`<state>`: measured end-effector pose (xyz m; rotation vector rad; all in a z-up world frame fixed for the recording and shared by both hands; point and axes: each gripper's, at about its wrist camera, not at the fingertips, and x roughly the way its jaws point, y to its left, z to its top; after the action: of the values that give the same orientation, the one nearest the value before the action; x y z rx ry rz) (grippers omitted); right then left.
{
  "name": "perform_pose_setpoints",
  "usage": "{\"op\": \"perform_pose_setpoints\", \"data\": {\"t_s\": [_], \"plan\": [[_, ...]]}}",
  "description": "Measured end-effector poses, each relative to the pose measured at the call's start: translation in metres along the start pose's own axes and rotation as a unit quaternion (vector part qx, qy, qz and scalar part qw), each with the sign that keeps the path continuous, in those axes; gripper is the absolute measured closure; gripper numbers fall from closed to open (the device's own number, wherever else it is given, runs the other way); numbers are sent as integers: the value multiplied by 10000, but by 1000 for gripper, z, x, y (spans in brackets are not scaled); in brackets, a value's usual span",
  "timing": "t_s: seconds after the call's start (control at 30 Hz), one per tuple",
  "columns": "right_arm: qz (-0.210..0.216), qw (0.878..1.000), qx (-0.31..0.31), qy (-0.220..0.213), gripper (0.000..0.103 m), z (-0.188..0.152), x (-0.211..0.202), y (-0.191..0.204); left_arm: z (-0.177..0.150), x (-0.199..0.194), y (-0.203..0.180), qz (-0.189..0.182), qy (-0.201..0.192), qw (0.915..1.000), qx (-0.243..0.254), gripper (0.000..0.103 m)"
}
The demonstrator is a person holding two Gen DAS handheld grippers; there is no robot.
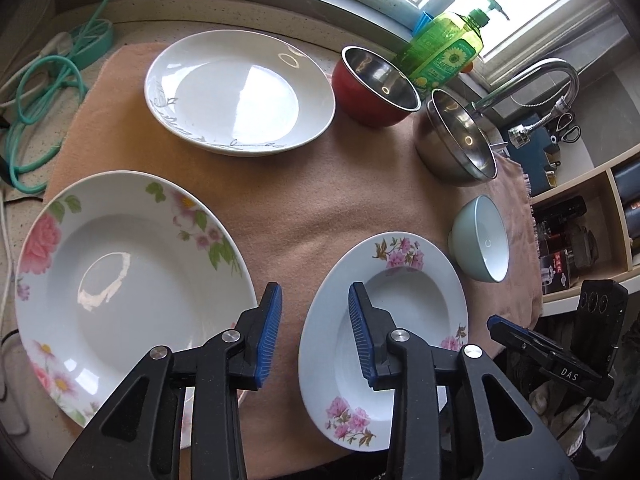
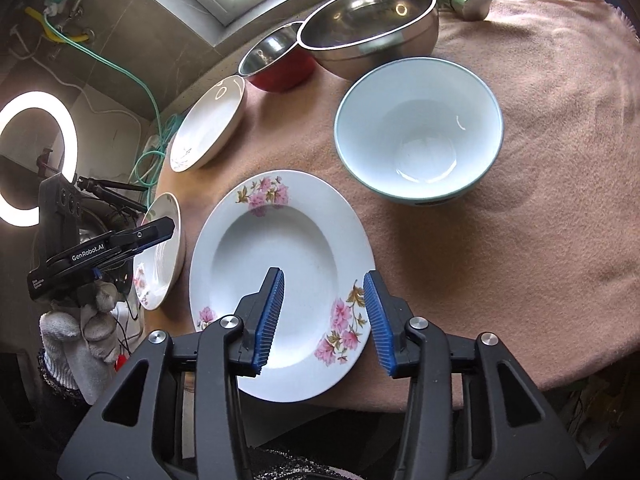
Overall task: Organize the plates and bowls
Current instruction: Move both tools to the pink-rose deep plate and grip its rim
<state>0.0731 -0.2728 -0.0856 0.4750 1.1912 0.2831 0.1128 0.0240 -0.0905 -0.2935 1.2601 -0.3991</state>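
Observation:
On the pink cloth (image 1: 320,200) lie a large rose-patterned plate (image 1: 132,280), a small pink-flowered deep plate (image 1: 416,304) and a white plate with grey leaves (image 1: 240,92). A red bowl (image 1: 376,84), a steel bowl (image 1: 456,144) and a pale green bowl (image 1: 484,240) stand along the right. My left gripper (image 1: 316,296) hangs open above the gap between the two flowered plates, holding nothing. My right gripper (image 2: 324,280) is open above the small flowered plate (image 2: 280,248), its pads clear of the rim. The green bowl (image 2: 418,128) sits just beyond it.
A green dish-soap bottle (image 1: 444,44) and a faucet (image 1: 532,80) stand behind the bowls. A green hose (image 1: 44,92) coils at the left of the cloth. Open shelves (image 1: 580,220) lie to the right. A ring light (image 2: 36,156) glows beside a gloved hand (image 2: 80,332).

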Motion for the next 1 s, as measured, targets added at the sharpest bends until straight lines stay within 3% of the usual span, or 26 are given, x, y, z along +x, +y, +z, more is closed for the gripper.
{"op": "perform_pose_setpoints", "data": {"t_s": [0.5, 1.0], "plan": [[386, 9963, -739, 226, 60, 16, 35, 70, -38, -57, 50, 242, -790, 9934, -791, 66], [723, 9884, -1223, 539, 60, 29, 78, 130, -70, -93, 115, 787, -1292, 9761, -1562, 66]]}}
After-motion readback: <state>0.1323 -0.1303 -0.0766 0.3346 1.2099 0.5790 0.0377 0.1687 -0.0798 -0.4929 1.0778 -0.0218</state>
